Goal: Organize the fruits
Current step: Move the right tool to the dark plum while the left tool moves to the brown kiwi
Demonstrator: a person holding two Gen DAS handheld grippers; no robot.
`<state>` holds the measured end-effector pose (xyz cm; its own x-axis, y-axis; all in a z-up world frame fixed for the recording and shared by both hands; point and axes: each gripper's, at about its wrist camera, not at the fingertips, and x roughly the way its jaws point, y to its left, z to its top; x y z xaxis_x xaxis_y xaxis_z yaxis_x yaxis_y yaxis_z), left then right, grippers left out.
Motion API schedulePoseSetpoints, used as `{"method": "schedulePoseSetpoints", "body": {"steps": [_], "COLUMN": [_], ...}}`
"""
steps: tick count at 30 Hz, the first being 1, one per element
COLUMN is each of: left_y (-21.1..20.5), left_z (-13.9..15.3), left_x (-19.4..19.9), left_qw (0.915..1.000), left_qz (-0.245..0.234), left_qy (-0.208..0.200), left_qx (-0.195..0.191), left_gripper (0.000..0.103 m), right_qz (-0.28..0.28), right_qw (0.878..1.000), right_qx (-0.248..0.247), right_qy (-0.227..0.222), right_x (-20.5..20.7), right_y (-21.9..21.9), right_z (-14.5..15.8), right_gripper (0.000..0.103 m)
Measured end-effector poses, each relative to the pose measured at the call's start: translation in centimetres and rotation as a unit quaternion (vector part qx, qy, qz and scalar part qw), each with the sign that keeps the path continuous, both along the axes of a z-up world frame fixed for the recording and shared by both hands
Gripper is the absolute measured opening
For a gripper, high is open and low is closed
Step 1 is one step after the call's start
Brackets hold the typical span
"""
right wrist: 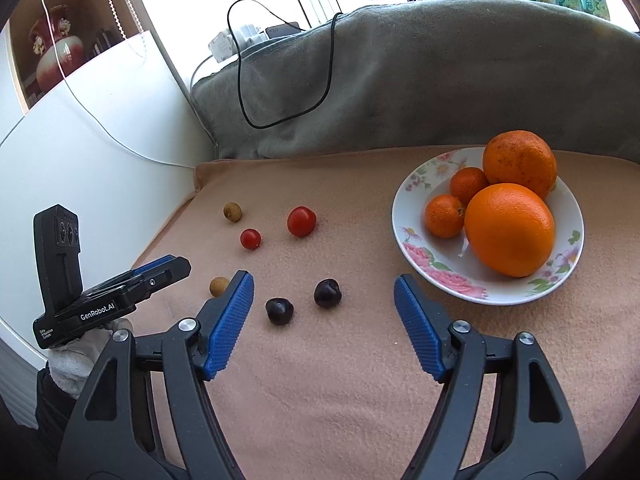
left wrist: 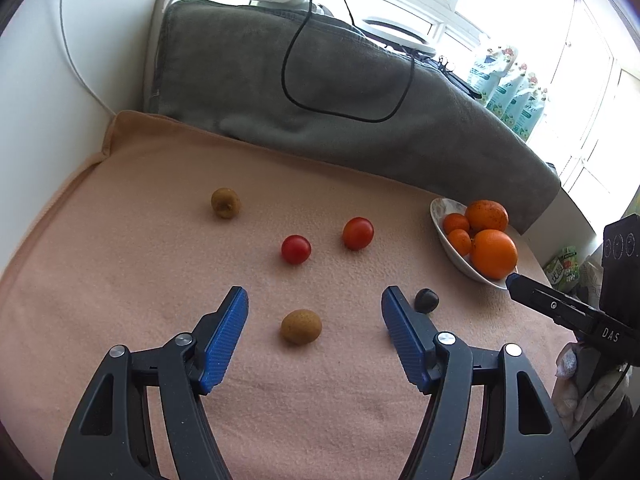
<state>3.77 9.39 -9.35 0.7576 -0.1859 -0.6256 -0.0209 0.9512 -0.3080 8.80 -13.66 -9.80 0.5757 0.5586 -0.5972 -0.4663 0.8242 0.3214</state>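
- The left gripper (left wrist: 314, 302) is standing released, with nothing between its blue pads; a brown longan (left wrist: 301, 326) is lying on the peach blanket (left wrist: 120, 280) straight ahead of it, just beyond the tips and centred in the gap.
- The right gripper (right wrist: 324, 290) is also standing released and is holding nothing. Two dark cherries (right wrist: 279, 311) (right wrist: 327, 292) are lying just in front of its gap, the left one nearer to the tips.
- These small fruits are nearly round, so I judge that the long axis is mattering little for a grasp.
- Relative to the flowered plate (right wrist: 404, 216): the cherries are lying near its left rim, so the right gripper is nearer to them; the near longan is lying further left, so the left gripper is nearer.
- Count on the blanket: two longans, the second one (left wrist: 225, 202) furthest from the plate; two cherry tomatoes (left wrist: 296, 249) (left wrist: 358, 233) between it and the plate; two cherries.
- Count on the plate: two big oranges (right wrist: 509, 229) (right wrist: 519, 162) and two small tangerines (right wrist: 444, 216) (right wrist: 469, 185), all touching.
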Motion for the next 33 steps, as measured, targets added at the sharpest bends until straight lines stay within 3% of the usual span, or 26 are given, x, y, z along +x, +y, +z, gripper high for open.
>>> {"method": "schedulePoseSetpoints", "body": {"steps": [2,5,11,21,31,33], "left_y": [0.1,-0.1,-0.4,-0.3,-0.1,0.0], "left_z": [-0.5,-0.9,-1.9,-2.9,-3.8,-3.8], "left_x": [0.0,-0.1,0.4,1.2,1.8,1.8], "left_qw": [1.0,0.9999,0.9996,0.9989,0.9982,0.9982], "left_qz": [-0.001,-0.002,-0.005,-0.012,-0.016,-0.016], "left_qy": [0.006,0.01,0.028,0.044,0.057,0.057], "left_qx": [-0.003,-0.002,0.009,0.006,0.004,0.002], "left_gripper": [0.069,0.065,0.054,0.053,0.045,0.044], "right_qz": [0.006,0.006,0.004,0.015,0.013,0.013], "right_qw": [1.0,1.0,0.999,0.997,0.996,0.996], "right_qx": [-0.002,-0.012,-0.034,-0.069,-0.08,-0.082], "right_qy": [0.004,0.009,0.021,0.023,0.032,0.037], "right_x": [0.0,0.1,0.7,2.0,2.7,2.9], "right_y": [0.6,1.1,1.9,4.0,4.6,4.7], "right_z": [-0.5,-1.2,-2.5,-3.5,-4.4,-4.6], "right_gripper": [0.072,0.055,0.047,0.044,0.042,0.037]}}
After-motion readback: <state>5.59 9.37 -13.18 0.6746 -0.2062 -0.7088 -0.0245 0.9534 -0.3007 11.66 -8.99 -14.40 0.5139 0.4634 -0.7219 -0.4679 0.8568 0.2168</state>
